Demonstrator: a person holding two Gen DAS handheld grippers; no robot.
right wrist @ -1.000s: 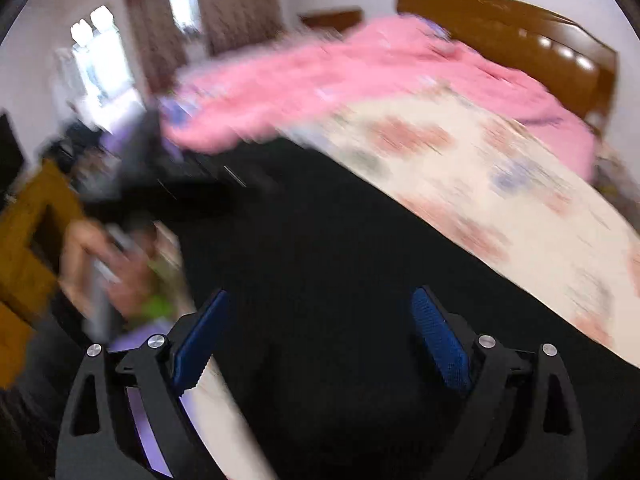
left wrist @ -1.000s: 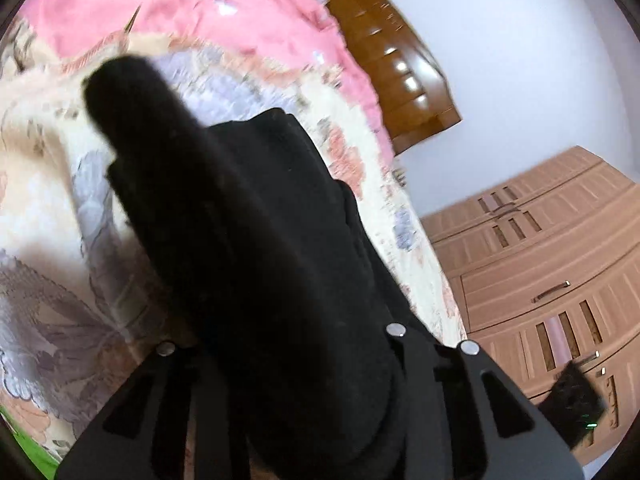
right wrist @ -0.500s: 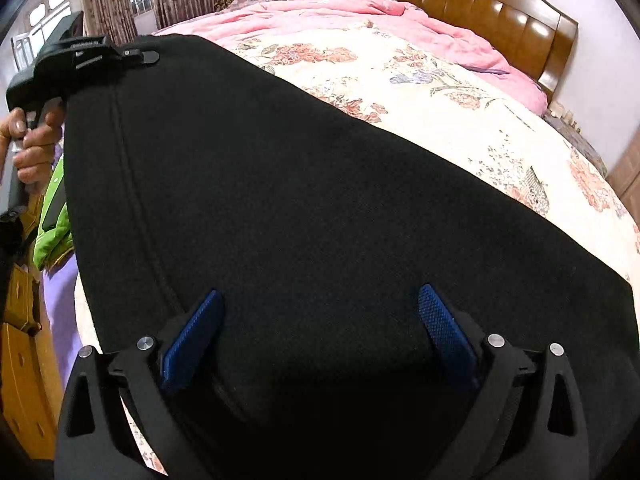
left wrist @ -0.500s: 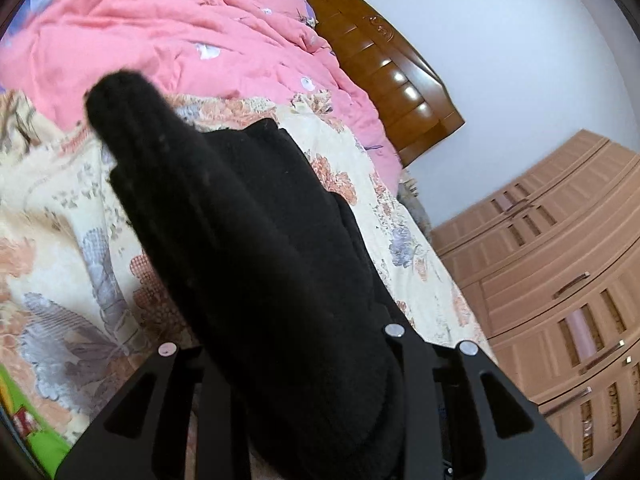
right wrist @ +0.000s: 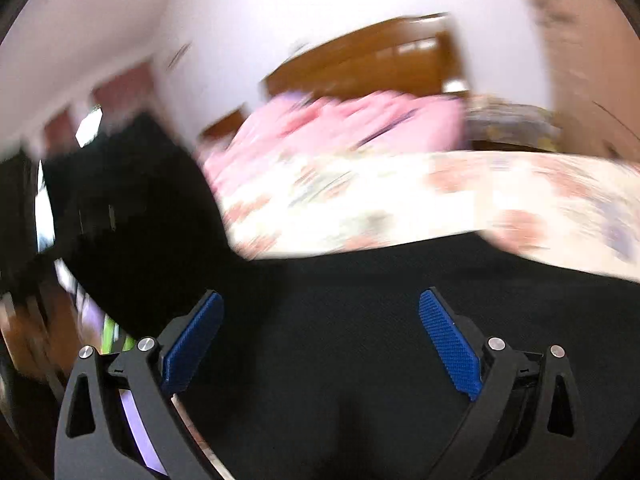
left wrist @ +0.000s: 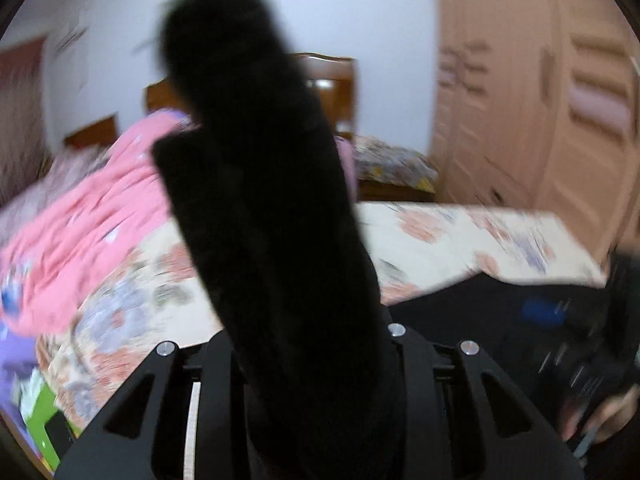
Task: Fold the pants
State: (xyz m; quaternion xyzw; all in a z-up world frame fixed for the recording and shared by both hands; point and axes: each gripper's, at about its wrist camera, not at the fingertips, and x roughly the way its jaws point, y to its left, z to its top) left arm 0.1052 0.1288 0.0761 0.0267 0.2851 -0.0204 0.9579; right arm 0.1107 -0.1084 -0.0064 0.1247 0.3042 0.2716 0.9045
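The black pants fill the middle of the left wrist view, bunched upright between the fingers of my left gripper, which is shut on them. The cloth also spreads low to the right toward my other gripper, where a blue pad shows. In the right wrist view the pants stretch as a wide black sheet under and in front of my right gripper, whose blue pads stand wide apart. Both views are blurred by motion.
The bed with a floral sheet lies ahead, with a pink quilt at its far left and a wooden headboard behind. A tall wooden wardrobe stands at the right. A green item lies at the bed's near left edge.
Both grippers have swung upward and turned, so the wall, headboard and wardrobe now show. The left stays shut on the pants; the right stays wide open over the cloth.
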